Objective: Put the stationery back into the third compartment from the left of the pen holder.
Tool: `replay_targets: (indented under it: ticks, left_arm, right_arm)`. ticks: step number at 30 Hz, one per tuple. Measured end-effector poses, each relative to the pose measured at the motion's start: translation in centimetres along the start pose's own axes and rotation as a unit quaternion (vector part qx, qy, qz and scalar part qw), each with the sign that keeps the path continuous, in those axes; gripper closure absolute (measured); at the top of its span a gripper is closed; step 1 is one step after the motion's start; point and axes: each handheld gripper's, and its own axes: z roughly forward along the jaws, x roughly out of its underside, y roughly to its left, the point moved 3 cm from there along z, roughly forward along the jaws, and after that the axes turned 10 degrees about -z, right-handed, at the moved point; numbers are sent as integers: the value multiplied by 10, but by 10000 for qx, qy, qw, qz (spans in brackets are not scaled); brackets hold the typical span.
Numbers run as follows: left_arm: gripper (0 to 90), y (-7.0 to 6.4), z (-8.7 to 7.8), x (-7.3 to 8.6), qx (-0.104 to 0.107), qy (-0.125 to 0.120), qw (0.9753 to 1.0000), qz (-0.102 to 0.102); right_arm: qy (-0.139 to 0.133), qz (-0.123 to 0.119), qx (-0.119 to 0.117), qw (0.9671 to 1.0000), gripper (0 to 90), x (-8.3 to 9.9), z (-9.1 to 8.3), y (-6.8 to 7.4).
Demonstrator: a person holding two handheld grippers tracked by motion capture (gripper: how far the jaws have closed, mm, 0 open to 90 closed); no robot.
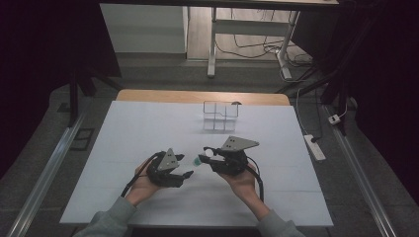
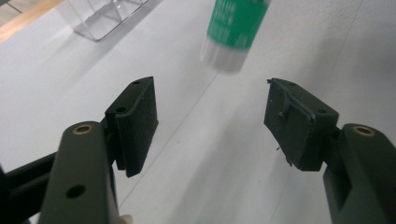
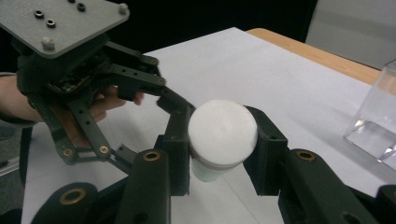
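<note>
My right gripper [image 1: 208,155] [image 3: 219,140] is shut on a glue stick [image 1: 198,161] [image 3: 222,133], which has a white cap and a green label, and holds it above the white table sheet [image 1: 148,128]. The jaws press on the stick just below the cap. In the left gripper view the stick's green-labelled body [image 2: 231,28] hangs ahead of and above the gap between the jaws. My left gripper [image 1: 185,165] [image 2: 212,100] is open and holds nothing. Its jaws point toward the stick's lower end, close to it but apart.
A clear plastic compartment box [image 1: 221,116] [image 2: 100,18] [image 3: 378,121] stands at the back middle of the sheet, near the wooden table edge [image 1: 202,96]. Beyond the table are a white desk frame [image 1: 212,44] and a power strip [image 1: 314,146] on the floor.
</note>
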Motion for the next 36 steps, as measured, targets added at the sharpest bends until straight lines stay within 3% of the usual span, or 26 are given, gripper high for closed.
replay_targets:
  ticks: [11, 16, 23, 36]
  left_arm:
    - [329, 16, -32, 28, -179, 137, 9994, -245]
    - [321, 27, -46, 43, -414, 153, 9980, -451]
    - [320, 41, -64, 64, -547, 171, 9955, -752]
    - [319, 48, -72, 82, -614, 315, 9937, -882]
  right_arm:
    - [-76, 3, 247, 9997, 639, -4, -13, -12]
    - [-142, 5, 388, 9991, 639, -7, -20, -19]
    - [-201, 81, 603, 9979, 640, -9, -27, -32]
    - [-343, 206, 938, 9948, 639, -18, -36, -60]
